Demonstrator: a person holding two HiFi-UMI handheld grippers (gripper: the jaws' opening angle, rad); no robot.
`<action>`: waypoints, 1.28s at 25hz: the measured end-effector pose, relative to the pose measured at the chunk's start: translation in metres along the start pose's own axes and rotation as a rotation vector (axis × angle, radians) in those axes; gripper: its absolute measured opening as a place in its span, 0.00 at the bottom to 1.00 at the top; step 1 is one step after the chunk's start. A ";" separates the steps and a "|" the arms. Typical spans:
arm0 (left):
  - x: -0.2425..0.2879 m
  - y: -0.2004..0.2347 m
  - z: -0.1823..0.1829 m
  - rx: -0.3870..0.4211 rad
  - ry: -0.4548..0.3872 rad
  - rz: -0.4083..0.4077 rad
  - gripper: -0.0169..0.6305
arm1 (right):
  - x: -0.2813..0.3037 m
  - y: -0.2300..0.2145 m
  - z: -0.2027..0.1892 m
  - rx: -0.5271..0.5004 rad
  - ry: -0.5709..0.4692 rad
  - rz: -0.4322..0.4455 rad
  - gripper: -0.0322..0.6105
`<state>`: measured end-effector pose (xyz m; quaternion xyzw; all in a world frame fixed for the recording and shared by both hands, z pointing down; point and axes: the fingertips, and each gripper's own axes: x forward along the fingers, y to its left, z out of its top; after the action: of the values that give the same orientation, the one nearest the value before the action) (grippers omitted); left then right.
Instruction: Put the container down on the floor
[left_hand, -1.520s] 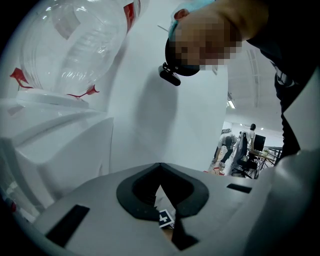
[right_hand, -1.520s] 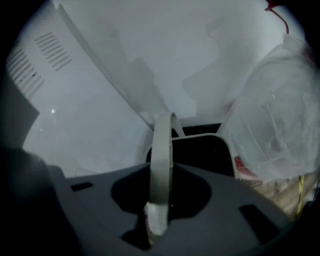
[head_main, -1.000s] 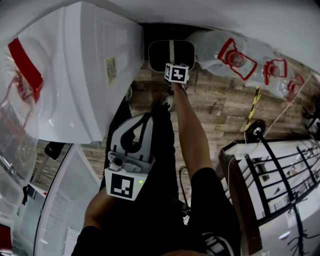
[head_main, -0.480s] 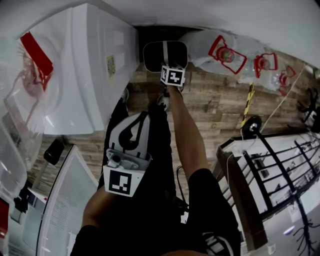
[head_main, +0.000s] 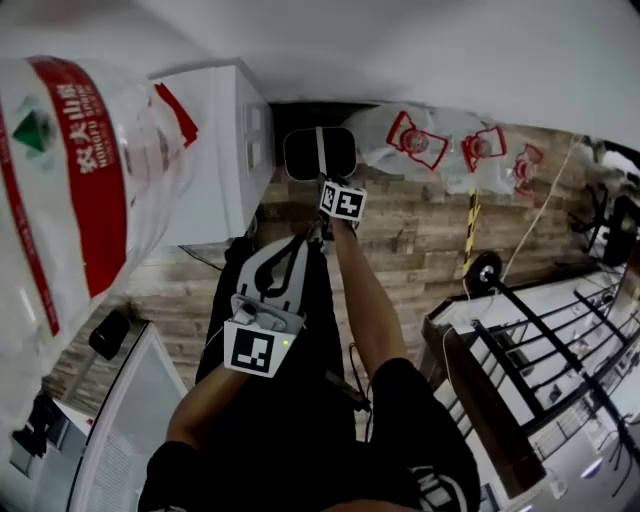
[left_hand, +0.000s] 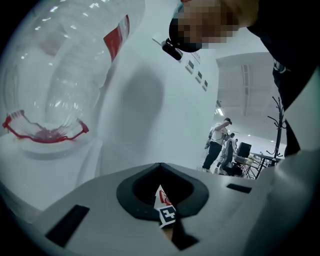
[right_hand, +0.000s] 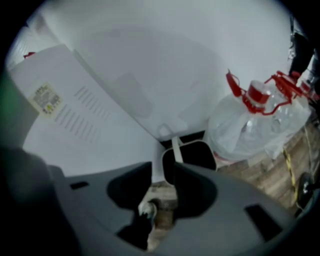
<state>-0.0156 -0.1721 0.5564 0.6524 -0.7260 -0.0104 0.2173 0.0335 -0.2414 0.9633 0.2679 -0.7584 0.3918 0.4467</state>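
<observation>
The container (head_main: 320, 153) is a dark box with a white strap handle, standing on the wooden floor against the wall. It also shows in the right gripper view as the container (right_hand: 194, 154), just beyond the jaw tips. My right gripper (head_main: 328, 183) reaches down to it on an outstretched arm. Its jaws (right_hand: 162, 169) are closing, with a gap still between them and no pad pressing on the handle. My left gripper (head_main: 298, 240) hangs higher, near the person's legs, its fingers meeting at the tip with nothing in them; in its own view the left gripper (left_hand: 160, 186) points up at a white wall.
Clear water jugs with red handles (head_main: 420, 145) lie right of the container. A white appliance (head_main: 225, 150) stands to its left. A big jug with a red label (head_main: 80, 180) looms at the left. A black wire rack (head_main: 540, 350) is at the right.
The head view has swung, bringing the big labelled jug in at the left. The right gripper's cube stands slightly farther back from the container. The left gripper has barely moved.
</observation>
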 end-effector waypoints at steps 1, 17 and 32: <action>-0.003 -0.002 0.006 -0.002 -0.001 -0.007 0.07 | -0.014 0.004 0.004 0.005 -0.013 0.001 0.27; -0.056 -0.022 0.116 0.050 -0.092 -0.108 0.07 | -0.226 0.085 0.069 0.094 -0.255 0.049 0.13; -0.085 -0.035 0.182 0.124 -0.178 -0.172 0.07 | -0.397 0.145 0.124 0.061 -0.528 0.113 0.12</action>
<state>-0.0375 -0.1450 0.3556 0.7209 -0.6831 -0.0423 0.1095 0.0474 -0.2432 0.5229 0.3315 -0.8502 0.3553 0.2026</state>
